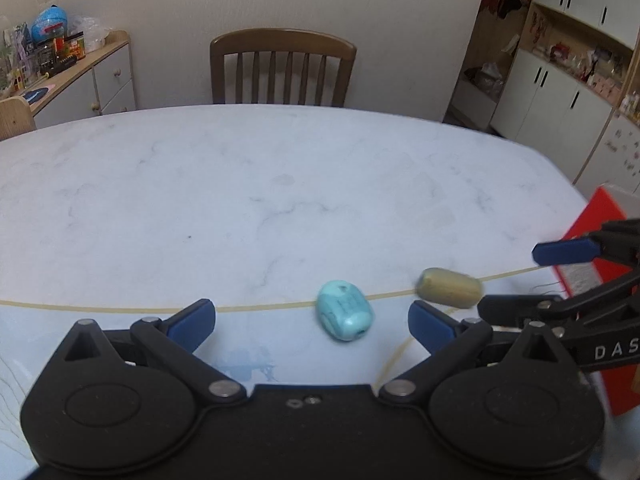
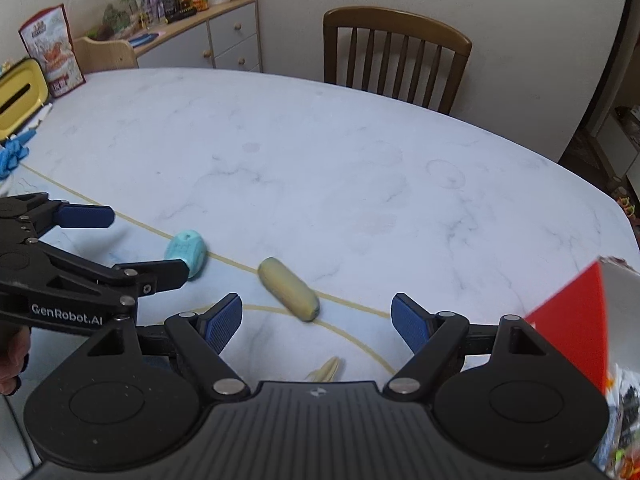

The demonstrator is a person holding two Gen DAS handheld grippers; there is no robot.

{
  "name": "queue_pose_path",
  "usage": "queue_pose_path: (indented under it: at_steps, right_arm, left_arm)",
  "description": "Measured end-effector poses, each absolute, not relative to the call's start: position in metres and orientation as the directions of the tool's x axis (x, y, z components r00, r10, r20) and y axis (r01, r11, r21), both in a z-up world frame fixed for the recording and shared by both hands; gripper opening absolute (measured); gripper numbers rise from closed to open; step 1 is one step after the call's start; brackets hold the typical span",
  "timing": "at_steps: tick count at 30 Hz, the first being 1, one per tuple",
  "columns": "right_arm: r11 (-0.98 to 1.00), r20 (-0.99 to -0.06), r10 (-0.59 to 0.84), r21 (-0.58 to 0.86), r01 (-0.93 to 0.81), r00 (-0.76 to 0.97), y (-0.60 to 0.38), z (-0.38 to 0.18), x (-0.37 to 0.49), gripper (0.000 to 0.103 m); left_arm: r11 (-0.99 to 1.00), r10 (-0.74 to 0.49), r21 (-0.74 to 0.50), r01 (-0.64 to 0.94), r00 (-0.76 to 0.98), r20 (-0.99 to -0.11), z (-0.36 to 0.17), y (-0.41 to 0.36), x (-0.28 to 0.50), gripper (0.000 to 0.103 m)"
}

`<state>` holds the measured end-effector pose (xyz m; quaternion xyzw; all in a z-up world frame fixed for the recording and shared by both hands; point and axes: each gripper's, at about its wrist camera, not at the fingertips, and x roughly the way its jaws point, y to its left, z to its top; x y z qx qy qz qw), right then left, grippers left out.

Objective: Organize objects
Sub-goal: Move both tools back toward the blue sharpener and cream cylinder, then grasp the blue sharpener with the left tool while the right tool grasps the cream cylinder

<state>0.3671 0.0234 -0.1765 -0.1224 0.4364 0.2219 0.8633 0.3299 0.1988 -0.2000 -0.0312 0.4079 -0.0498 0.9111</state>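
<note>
A turquoise oval toy [image 1: 345,315] lies on the marble table [image 1: 240,184], just ahead of my left gripper [image 1: 310,318], which is open and holds nothing. To its right lies an olive-yellow cylinder [image 1: 449,287]. In the right wrist view the cylinder [image 2: 289,289] rests on the table slightly ahead of my open, empty right gripper [image 2: 316,316], nearer its left finger. The turquoise toy [image 2: 187,252] sits by the tips of the left gripper [image 2: 132,246]. My right gripper [image 1: 532,280] shows at the right edge of the left wrist view.
A red box [image 2: 572,328] stands at the table's right edge, also the red box [image 1: 592,240]. A small pale scrap [image 2: 326,370] lies near the front. A yellow case [image 2: 18,98], snack bag [image 2: 52,48] and blue item [image 2: 12,156] sit far left. A wooden chair [image 1: 282,66] stands behind the table.
</note>
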Motion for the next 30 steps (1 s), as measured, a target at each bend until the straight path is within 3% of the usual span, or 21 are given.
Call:
queue_pose_path:
  at_steps: [7, 10, 24, 30]
  right_arm:
    - [0.869, -0.816, 0.272, -0.020, -0.495, 0.510, 0.026, -0.190, 0.383, 0.081]
    - [0.860, -0.819, 0.277, -0.021, -0.509, 0.503, 0.029, -0.194, 0.386, 0.074]
    - [0.827, -0.835, 0.313, 0.005, -0.562, 0.453, 0.043, -0.205, 0.385, 0.037]
    - [0.827, -0.837, 0.313, 0.008, -0.563, 0.448, 0.047, -0.205, 0.379, 0.029]
  left_arm:
    - [0.995, -0.101, -0.082, 0.060, 0.674, -0.732, -0.211, 0.201, 0.337, 0.102]
    - [0.994, -0.108, -0.084, 0.069, 0.676, -0.729, -0.213, 0.200, 0.339, 0.098]
    - [0.991, -0.116, -0.031, 0.134, 0.691, -0.713, -0.216, 0.186, 0.335, 0.060]
    - [0.990, -0.114, -0.024, 0.138, 0.690, -0.715, -0.215, 0.184, 0.334, 0.045]
